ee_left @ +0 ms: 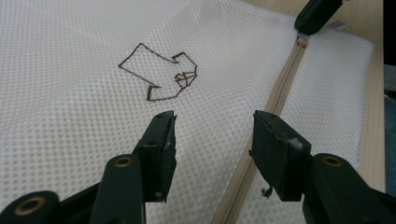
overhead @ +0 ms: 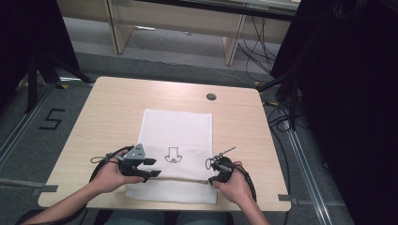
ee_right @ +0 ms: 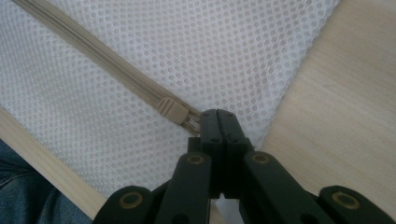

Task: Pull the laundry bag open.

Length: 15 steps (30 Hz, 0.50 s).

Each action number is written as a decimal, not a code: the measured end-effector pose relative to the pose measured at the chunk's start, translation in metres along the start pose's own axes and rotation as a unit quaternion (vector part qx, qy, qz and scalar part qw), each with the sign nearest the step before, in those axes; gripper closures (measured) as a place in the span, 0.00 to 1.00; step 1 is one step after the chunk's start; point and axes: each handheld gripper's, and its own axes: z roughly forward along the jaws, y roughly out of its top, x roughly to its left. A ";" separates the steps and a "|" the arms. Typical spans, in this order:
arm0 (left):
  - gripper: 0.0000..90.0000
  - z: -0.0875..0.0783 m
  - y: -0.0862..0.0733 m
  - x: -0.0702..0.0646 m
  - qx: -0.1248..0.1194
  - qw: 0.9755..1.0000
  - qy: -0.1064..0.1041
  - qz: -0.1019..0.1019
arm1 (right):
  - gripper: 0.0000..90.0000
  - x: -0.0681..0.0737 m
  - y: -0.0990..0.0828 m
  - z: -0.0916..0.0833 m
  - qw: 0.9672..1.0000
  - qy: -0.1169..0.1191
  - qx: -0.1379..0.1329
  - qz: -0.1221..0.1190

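A white mesh bag [overhead: 177, 129] lies flat in the middle of the table, with a drawn arrow [overhead: 172, 155] [ee_left: 161, 72] on it. A beige zipper [overhead: 183, 178] [ee_left: 280, 88] [ee_right: 88, 44] runs across its near end. My left gripper [overhead: 152, 168] [ee_left: 215, 116] hovers open over the bag's left side, its jaws on either side of the zipper line with nothing pinched. My right gripper [overhead: 210, 180] [ee_right: 219, 119] is shut at the bag's right edge, pinching the zipper pull just behind the slider [ee_right: 173, 111]. Its black tip [ee_left: 317, 14] sits at the zipper's far end in the left gripper view.
The wooden table [overhead: 103, 122] has bare wood on both sides of the bag and a round cable grommet [overhead: 211, 97] near its far edge. Wooden furniture legs stand beyond the table. Dark drapes and cables [overhead: 281, 117] line the right side.
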 end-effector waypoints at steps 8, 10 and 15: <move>0.60 0.018 0.017 -0.018 0.003 0.999 -0.026 0.025 | 1.00 0.001 -0.001 0.001 1.000 -0.005 0.006 0.006; 0.62 0.022 0.020 -0.021 0.008 0.999 -0.029 0.033 | 1.00 0.001 -0.001 0.001 1.000 -0.006 0.002 0.000; 0.63 0.032 0.025 -0.028 0.015 0.998 -0.037 0.037 | 1.00 0.002 -0.001 0.001 1.000 -0.006 0.007 0.006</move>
